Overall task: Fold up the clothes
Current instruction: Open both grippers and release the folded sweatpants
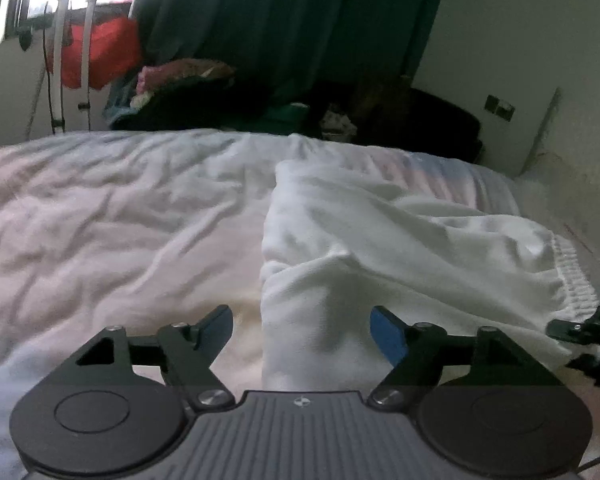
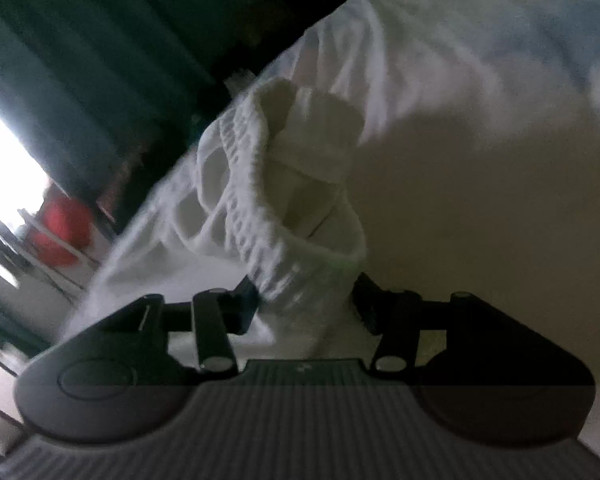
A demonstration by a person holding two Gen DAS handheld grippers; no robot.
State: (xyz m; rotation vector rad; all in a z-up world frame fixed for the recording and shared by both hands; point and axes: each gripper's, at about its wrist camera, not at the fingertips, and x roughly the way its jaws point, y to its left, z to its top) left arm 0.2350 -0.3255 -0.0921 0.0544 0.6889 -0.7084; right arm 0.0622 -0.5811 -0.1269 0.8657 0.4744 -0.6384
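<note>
The person is working at a bed (image 1: 100,216) covered in a rumpled pale sheet, with a white garment (image 1: 380,240) lying across its right half. The left gripper (image 1: 302,330) is hovering low over the near edge of that cloth, its blue-padded jaws spread wide and holding nothing; a fold of the fabric is running right between them. The right gripper (image 2: 304,300) is gathering the garment's ribbed elastic hem (image 2: 252,200), with the bunched cloth filling the space between its fingers, though whether they are actually pinching it I cannot tell, since the cloth is hiding the tips. To do this well, I would say the left should be closing on a single layer at the edge, level with the right's hold, so the cloth is lifting evenly and not twisting.
</note>
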